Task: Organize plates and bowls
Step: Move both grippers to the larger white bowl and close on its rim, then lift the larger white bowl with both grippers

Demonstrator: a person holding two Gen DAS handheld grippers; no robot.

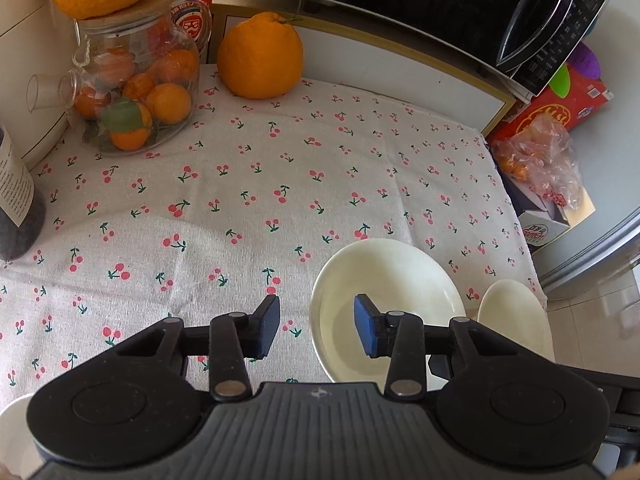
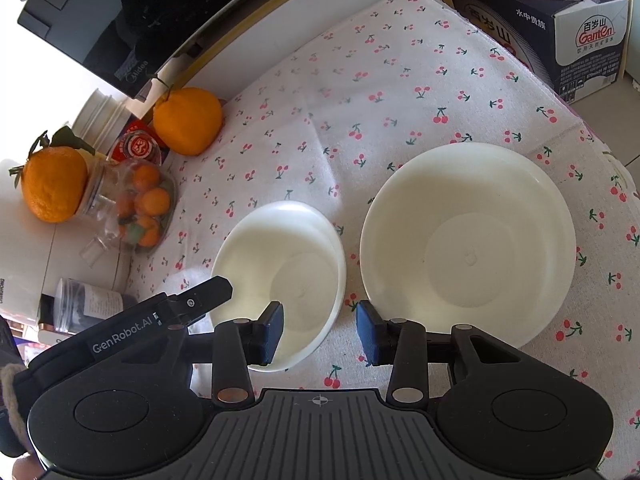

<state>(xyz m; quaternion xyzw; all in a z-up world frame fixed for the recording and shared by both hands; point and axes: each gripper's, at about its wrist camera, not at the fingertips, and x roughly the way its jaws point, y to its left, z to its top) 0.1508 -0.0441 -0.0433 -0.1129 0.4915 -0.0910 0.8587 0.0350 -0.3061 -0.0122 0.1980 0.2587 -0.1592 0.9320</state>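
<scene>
Left hand-held gripper (image 1: 317, 326): jaws part-open, straddling the near-left rim of the small white bowl (image 1: 386, 312); we see one blue pad inside the bowl and one outside, neither pressing on the rim, so nothing is grasped. The bowl appears to be two nested, judging by a doubled rim. It sits on the cherry-print cloth (image 1: 248, 200) covering the worktop. To its right, just apart, we note the larger white plate (image 2: 468, 248), also flat on the cloth. Right hand-held gripper (image 2: 320, 332): jaws part-open, left pad over the bowl's right rim, right pad over the plate's near-left edge, bare cloth between them; released, holding nothing. Background, left: glass jar of small oranges (image 1: 136, 92), large orange (image 1: 260, 56) beside it, microwave (image 1: 420, 4) behind.
</scene>
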